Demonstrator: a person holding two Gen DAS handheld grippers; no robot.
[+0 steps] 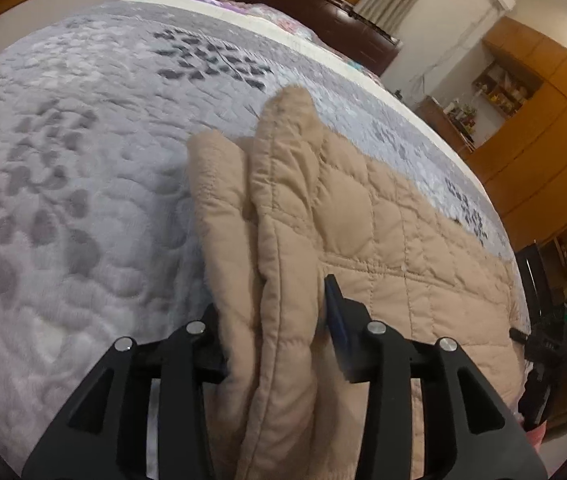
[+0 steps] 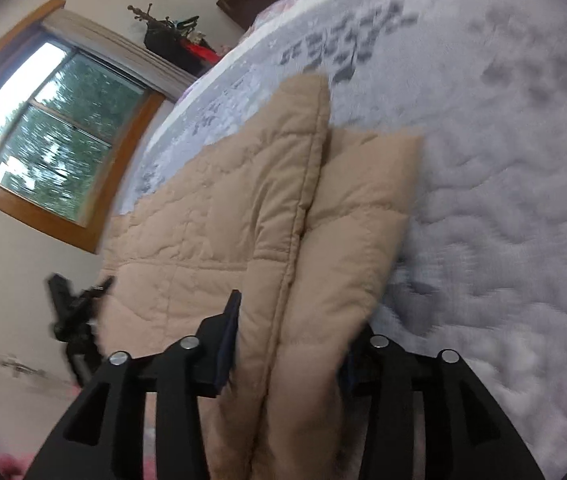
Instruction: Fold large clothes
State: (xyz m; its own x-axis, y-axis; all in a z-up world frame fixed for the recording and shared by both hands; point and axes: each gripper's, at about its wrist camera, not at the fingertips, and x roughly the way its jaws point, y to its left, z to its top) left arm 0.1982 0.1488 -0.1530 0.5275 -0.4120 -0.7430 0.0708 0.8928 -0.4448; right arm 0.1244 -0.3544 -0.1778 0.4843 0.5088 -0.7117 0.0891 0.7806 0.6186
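A tan quilted padded garment [image 1: 363,220] lies on a bed covered by a pale grey embossed bedspread with dark leaf prints [image 1: 83,160]. Its stitching forms square puffed panels, and its edge is doubled into two thick layers with a piped seam. The left gripper [image 1: 275,316] has its fingers closed on that doubled edge, cloth bunched between them. The right gripper [image 2: 295,332] likewise clamps a two-layer fold of the garment [image 2: 211,200], which stretches away over the bedspread [image 2: 503,200] towards a wood-framed window [image 2: 55,136]
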